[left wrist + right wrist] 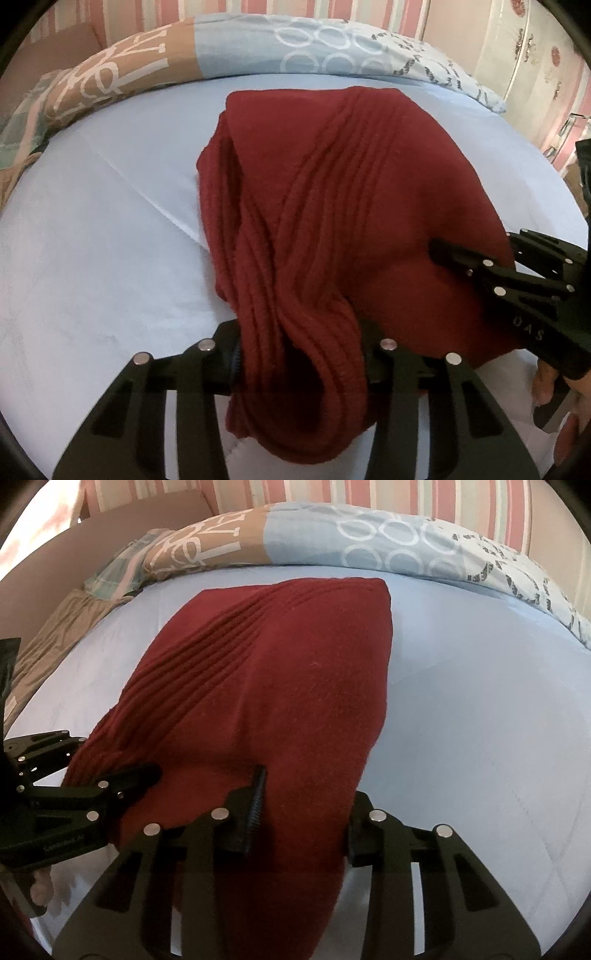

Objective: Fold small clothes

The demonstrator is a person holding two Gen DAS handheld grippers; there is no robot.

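A dark red knit garment (332, 192) lies on the light blue bedsheet (110, 240), its far end flat and its near end lifted. My left gripper (301, 360) is shut on the bunched near-left edge of the garment, with ribbed folds hanging between its fingers. My right gripper (301, 827) is shut on the garment's (280, 686) near-right edge, cloth filling the gap between its fingers. Each gripper shows in the other's view: the right gripper at the right (454, 254), the left gripper at the left (129, 775).
A patterned blue and tan duvet (258, 48) lies bunched along the far side of the bed. A striped pink wall (369, 494) stands behind it. A brown cloth (55, 642) lies at the bed's left side. A white cabinet (528, 55) stands at the far right.
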